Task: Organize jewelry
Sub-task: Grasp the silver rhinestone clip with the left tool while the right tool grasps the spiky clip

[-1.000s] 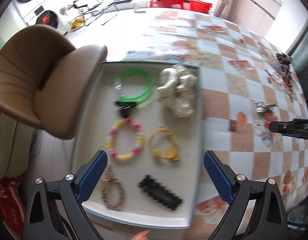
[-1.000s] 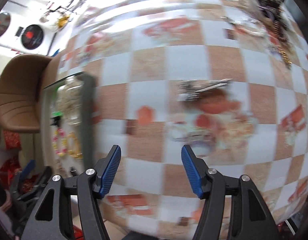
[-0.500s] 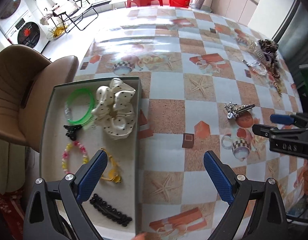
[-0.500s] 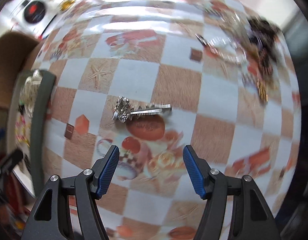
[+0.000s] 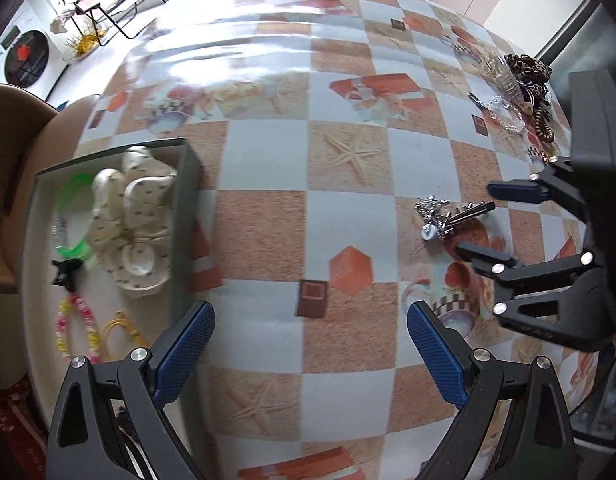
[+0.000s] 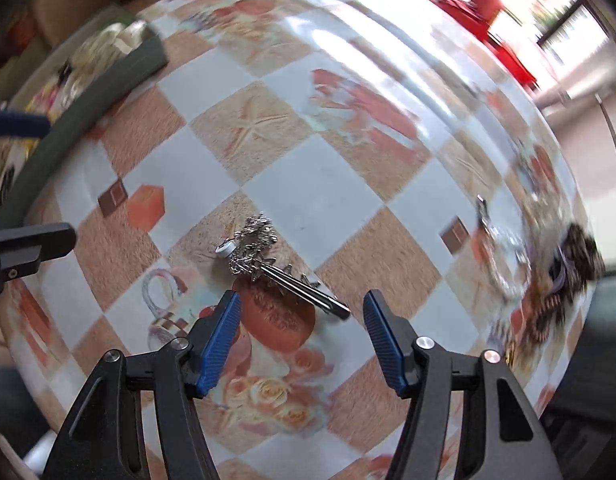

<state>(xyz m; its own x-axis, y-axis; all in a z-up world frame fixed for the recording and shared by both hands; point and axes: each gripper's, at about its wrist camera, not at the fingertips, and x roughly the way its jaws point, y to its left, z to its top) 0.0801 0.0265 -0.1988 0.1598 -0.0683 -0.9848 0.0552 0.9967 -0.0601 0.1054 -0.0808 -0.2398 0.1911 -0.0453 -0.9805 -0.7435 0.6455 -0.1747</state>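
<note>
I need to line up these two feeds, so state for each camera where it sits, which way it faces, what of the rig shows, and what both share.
Left wrist: on the left gripper, open, looking across the table; tray at left, right gripper entering at right.
Right wrist: on the right gripper, open, aimed down at the silver hair clip.
Shared: the clip, tray, tablecloth.

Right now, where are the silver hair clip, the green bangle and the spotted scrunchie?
silver hair clip [image 6: 268,258], right wrist view, on its sparkly cluster end.
green bangle [image 5: 74,184], left wrist view, on its upper arc inside the tray.
spotted scrunchie [image 5: 136,216], left wrist view, on its folded cream fabric.
</note>
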